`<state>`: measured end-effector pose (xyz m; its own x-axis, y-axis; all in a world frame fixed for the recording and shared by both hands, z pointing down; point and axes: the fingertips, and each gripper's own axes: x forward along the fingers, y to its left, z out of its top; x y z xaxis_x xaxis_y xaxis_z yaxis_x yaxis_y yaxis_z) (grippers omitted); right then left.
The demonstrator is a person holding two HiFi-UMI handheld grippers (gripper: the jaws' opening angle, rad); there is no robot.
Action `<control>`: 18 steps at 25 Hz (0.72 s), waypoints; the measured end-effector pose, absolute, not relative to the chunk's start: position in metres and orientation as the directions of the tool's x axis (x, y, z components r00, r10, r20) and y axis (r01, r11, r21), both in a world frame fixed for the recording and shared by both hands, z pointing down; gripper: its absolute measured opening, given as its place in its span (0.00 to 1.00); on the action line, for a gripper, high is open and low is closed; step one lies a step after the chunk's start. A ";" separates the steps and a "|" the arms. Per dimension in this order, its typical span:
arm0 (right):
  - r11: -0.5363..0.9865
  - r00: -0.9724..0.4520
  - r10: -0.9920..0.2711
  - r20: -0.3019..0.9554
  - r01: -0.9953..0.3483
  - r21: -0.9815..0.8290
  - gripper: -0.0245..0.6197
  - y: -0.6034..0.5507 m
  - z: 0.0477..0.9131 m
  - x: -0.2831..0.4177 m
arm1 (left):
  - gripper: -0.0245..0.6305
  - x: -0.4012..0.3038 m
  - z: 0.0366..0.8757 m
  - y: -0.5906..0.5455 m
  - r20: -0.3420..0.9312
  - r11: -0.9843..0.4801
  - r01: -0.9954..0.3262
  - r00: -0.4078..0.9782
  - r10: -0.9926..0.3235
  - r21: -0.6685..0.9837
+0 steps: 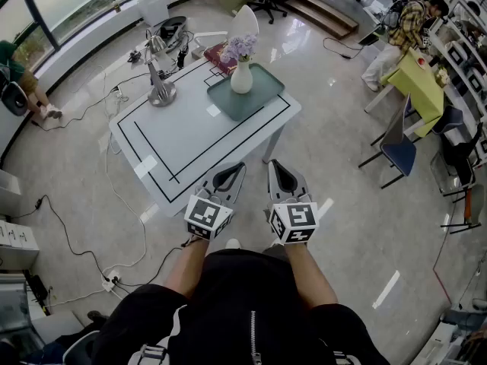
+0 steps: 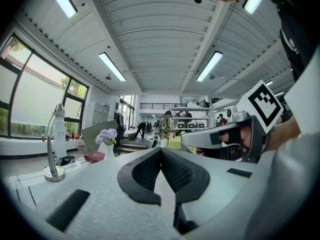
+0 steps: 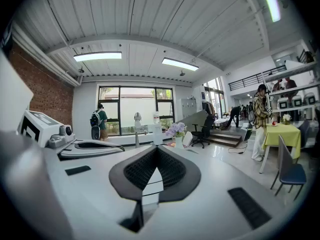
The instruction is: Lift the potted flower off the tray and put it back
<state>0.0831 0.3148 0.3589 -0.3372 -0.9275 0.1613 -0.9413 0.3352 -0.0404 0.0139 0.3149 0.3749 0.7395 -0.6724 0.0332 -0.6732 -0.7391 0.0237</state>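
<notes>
The potted flower [image 1: 242, 65], purple blooms in a white vase, stands upright on the grey-green tray [image 1: 262, 97] at the far right corner of the white table [image 1: 183, 139]. My left gripper [image 1: 230, 170] and right gripper [image 1: 277, 166] hang side by side in the air in front of the table's near edge, well short of the tray. Both are shut with nothing between their jaws. In the left gripper view the flower [image 2: 107, 136] is small and far off to the left of the shut gripper [image 2: 160, 150]. The right gripper view shows the flower [image 3: 176, 130] beyond the shut gripper [image 3: 156, 148].
A silver stand [image 1: 160, 88] sits on the table's left part, and a red book [image 1: 219, 58] lies behind the tray. A white chair [image 1: 245, 21] stands beyond the table. Cables [image 1: 114, 196] run over the floor at left. A yellow table [image 1: 418, 82] and blue chair [image 1: 399, 152] stand at right.
</notes>
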 end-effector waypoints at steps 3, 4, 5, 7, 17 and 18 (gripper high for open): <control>0.337 -0.339 -0.927 0.161 -0.940 -0.040 0.05 0.312 0.358 0.079 | 0.04 0.010 0.374 0.313 0.033 -0.738 -0.674 0.739 -0.673 0.025; 0.338 -0.340 -0.927 0.161 -0.940 -0.039 0.05 0.311 0.357 0.077 | 0.04 0.009 0.373 0.312 0.032 -0.738 -0.674 0.738 -0.674 0.026; 0.337 -0.339 -0.927 0.162 -0.941 -0.039 0.05 0.310 0.357 0.076 | 0.04 0.007 0.373 0.311 0.032 -0.738 -0.674 0.738 -0.674 0.027; 0.336 -0.339 -0.927 0.159 -0.941 -0.040 0.05 0.308 0.355 0.075 | 0.04 0.006 0.372 0.308 0.031 -0.739 -0.673 0.739 -0.673 0.027; 0.337 -0.344 -0.925 0.162 -0.939 -0.066 0.05 0.273 0.360 0.086 | 0.04 0.010 0.386 0.264 0.059 -0.731 -0.680 0.734 -0.677 0.057; 0.338 -0.346 -0.924 0.162 -0.938 -0.071 0.05 0.263 0.362 0.087 | 0.04 0.010 0.387 0.255 0.063 -0.729 -0.682 0.731 -0.679 0.059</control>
<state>0.0875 0.2633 0.3620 -0.3456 -0.9244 0.1617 -0.9383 0.3384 -0.0705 0.0097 0.2552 0.3872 0.7314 -0.6790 0.0626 -0.6819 -0.7291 0.0588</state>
